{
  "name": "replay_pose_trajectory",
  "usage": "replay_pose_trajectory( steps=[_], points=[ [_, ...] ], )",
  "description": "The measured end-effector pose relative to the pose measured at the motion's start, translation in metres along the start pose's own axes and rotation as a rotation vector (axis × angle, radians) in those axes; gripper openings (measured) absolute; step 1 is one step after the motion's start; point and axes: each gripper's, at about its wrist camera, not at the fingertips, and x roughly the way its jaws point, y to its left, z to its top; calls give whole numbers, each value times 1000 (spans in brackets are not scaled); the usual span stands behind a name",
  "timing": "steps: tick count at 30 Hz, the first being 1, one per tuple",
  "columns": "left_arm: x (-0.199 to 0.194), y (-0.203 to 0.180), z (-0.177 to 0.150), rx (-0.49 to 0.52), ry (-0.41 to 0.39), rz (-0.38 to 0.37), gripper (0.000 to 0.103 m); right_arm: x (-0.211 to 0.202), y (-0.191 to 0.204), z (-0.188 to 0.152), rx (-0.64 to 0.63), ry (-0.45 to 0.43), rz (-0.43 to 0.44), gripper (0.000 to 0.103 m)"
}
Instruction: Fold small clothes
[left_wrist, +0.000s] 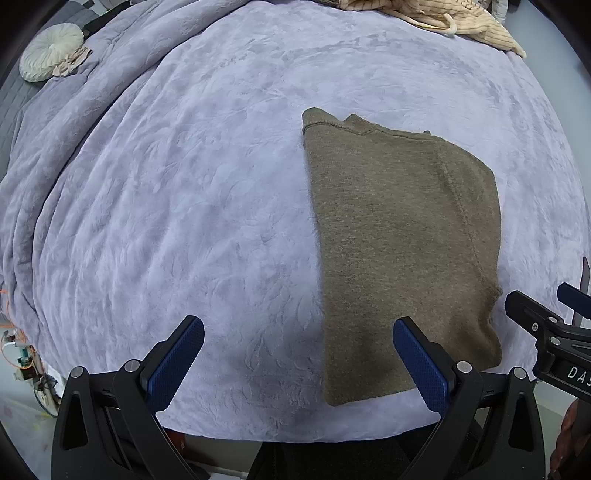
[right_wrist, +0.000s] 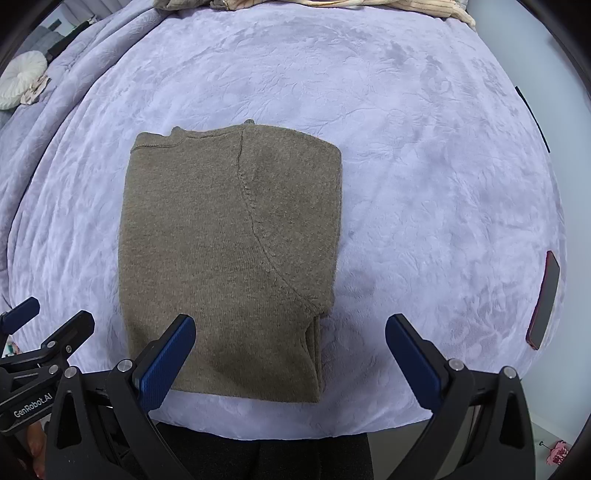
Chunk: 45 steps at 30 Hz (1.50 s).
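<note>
Your left gripper (left_wrist: 298, 360) has its fingers spread wide and holding nothing, the right-hand one over the near left corner of the sweater (left_wrist: 402, 251). Your right gripper (right_wrist: 290, 356) is just as wide and empty, its left finger above the sweater's near edge. The brown sweater lies folded into a rectangle on the lavender blanket (right_wrist: 424, 155) covering the bed. A phone (right_wrist: 543, 301) rests near the blanket's right edge.

olive-brown knit sweater (right_wrist: 229, 258) | folded into rectangle | flat on lavender blanket (right_wrist: 424, 184)
</note>
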Motion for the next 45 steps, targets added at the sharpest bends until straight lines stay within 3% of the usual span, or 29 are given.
replay_pose_trajectory(
  steps=[45],
  points=[
    [0,4,2,-17,-10,7,103,3,4,-1,-12,8,-2,102]
  ],
)
